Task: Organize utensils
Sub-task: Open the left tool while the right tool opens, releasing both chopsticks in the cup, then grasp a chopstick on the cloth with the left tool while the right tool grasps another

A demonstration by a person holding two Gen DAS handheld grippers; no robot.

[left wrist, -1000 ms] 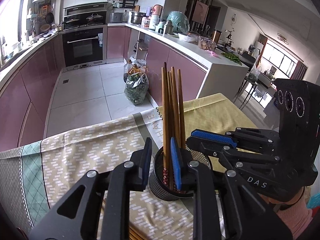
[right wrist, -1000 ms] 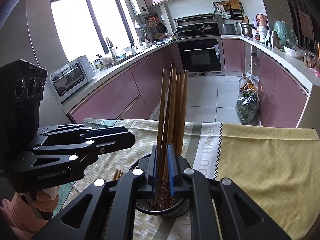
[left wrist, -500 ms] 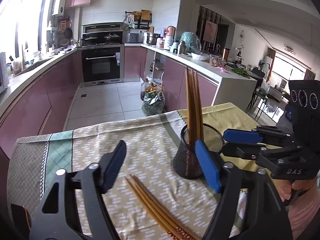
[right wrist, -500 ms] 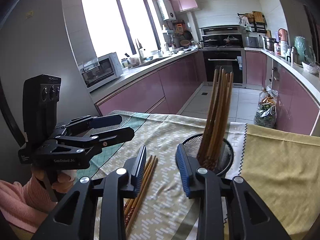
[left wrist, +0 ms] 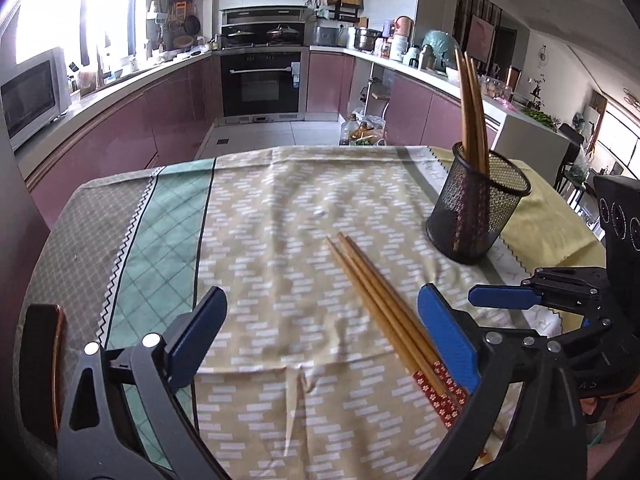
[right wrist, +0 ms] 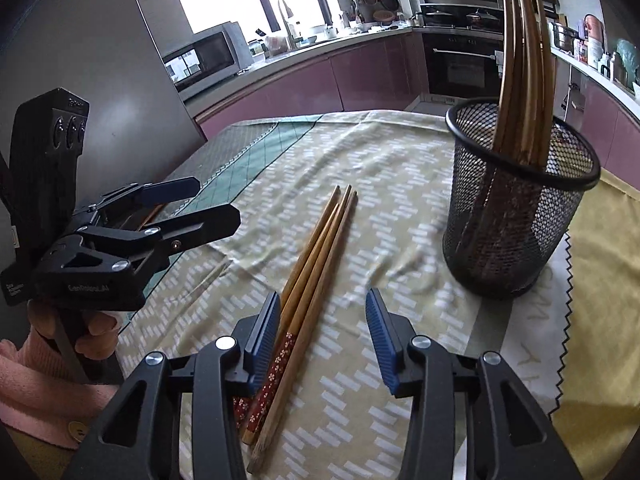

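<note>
- Since the earlier frames, both devices have drawn back and down from the black wire-mesh cup (right wrist: pixel 516 208).
- Left hand-held gripper (left wrist: pixel 320 334): jaws opening, nothing grasped; loose chopsticks (left wrist: pixel 384 312) lie flat beside its right pad.
- Right hand-held gripper (right wrist: pixel 322 334): jaws opening, released, straddling those slender wooden sticks.
- Ahead to the right, the cup holds upright chopsticks (right wrist: pixel 524 80).
- Patterned cloth covers the tabletop (left wrist: pixel 280 216); open room lies left.

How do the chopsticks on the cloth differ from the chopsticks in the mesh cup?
The chopsticks on the cloth lie flat in a loose bundle; the chopsticks in the mesh cup stand nearly upright and lean on its rim. The ones on the cloth show their red patterned ends openly; those in the cup have that end down inside the mesh. Both sets are brown wood and look alike in shape.
</note>
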